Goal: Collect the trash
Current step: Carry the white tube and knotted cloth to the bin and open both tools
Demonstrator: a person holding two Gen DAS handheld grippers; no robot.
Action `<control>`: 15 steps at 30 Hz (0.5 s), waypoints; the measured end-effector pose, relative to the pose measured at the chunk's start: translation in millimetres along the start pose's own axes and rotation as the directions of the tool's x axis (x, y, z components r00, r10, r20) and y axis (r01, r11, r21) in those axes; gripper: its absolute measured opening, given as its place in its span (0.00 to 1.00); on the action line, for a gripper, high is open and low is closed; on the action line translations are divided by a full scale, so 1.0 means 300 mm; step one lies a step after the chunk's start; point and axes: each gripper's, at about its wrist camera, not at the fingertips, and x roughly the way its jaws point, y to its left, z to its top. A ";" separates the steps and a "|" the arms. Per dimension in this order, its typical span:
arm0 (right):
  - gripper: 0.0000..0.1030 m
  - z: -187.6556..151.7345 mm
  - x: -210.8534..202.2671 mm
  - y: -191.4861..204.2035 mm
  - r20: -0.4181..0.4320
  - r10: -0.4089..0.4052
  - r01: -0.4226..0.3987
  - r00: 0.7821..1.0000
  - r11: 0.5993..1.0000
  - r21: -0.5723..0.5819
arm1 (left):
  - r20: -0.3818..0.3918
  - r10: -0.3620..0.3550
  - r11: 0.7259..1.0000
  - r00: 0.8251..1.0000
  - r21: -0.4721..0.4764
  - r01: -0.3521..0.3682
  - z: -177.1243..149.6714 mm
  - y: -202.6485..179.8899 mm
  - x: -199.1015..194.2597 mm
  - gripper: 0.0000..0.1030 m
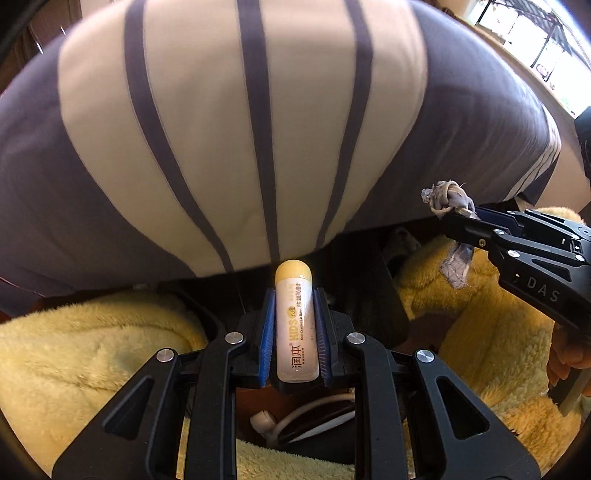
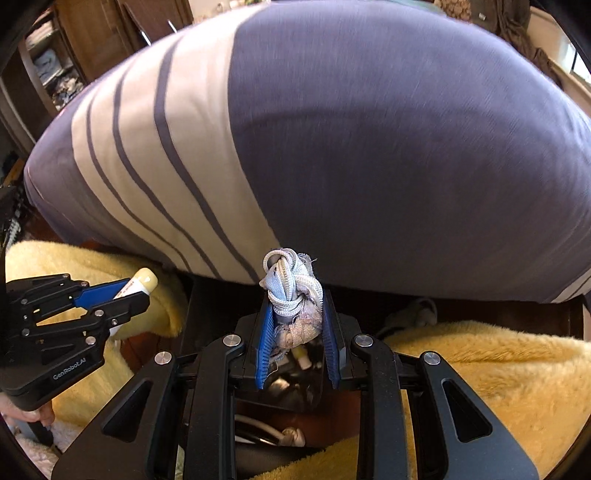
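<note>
Lip balm tube [image 1: 294, 325] clamped in left jaws, knotted fabric scrap [image 2: 293, 302] pinched in right jaws, striped bedding [image 1: 221, 129] ahead

Striped bed [image 1: 240, 147], wooden wardrobe [image 2: 99, 33], bright window [image 1: 535, 40]

Bed [image 1: 461, 147] under grey and cream striped cover [image 1: 207, 122], yellow fleece blanket [image 1: 92, 354] seemingly on floor below

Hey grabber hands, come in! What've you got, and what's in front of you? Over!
Left gripper shut on lip balm tube. Right gripper shut on knotted fabric scrap. Striped bedding ahead, yellow fleece below.
</note>
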 end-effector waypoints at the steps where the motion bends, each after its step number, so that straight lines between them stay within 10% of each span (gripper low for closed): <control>1: 0.24 -0.004 0.012 0.000 -0.012 0.004 -0.004 1.000 1.000 0.002 | -0.008 -0.002 1.000 1.000 -0.002 0.002 -0.003 0.002 0.010 0.18; 15: 0.27 -0.031 0.159 0.004 -0.176 0.066 -0.062 0.982 0.998 0.030 | -0.163 -0.099 0.995 0.982 -0.015 0.098 -0.036 -0.003 0.156 0.19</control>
